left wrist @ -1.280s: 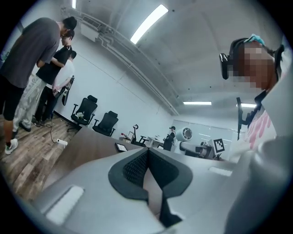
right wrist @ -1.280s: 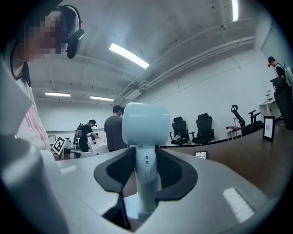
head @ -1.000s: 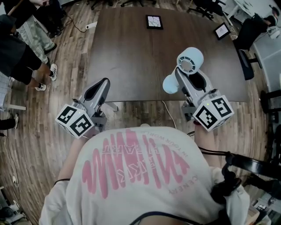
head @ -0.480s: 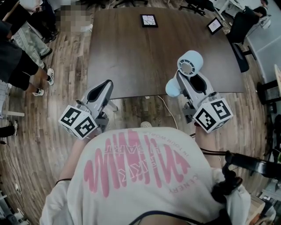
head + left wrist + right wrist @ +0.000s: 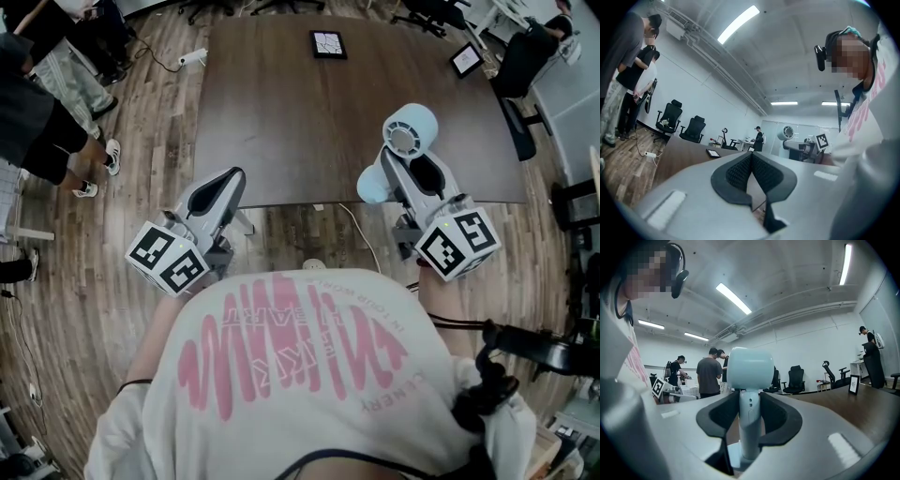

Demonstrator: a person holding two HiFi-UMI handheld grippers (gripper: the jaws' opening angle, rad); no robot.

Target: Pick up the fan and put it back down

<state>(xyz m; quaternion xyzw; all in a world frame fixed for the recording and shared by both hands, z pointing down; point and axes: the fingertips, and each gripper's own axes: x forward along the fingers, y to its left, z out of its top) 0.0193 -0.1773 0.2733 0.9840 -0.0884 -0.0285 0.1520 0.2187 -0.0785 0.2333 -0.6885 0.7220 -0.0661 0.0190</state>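
A pale blue fan with a round head and a round base stands upright between the jaws of my right gripper, over the near edge of the dark table. In the right gripper view the fan's stem is clamped between the black pads, with the head above them. Whether the base touches the table I cannot tell. My left gripper hovers at the table's near edge, to the left. Its pads meet with nothing between them.
Two small framed tablets lie at the far side of the table. People stand on the wooden floor at the left, and office chairs stand at the far right. A cable runs under the table's edge.
My left gripper has drifted a little up and towards the table. The right gripper and the fan have stayed in place.
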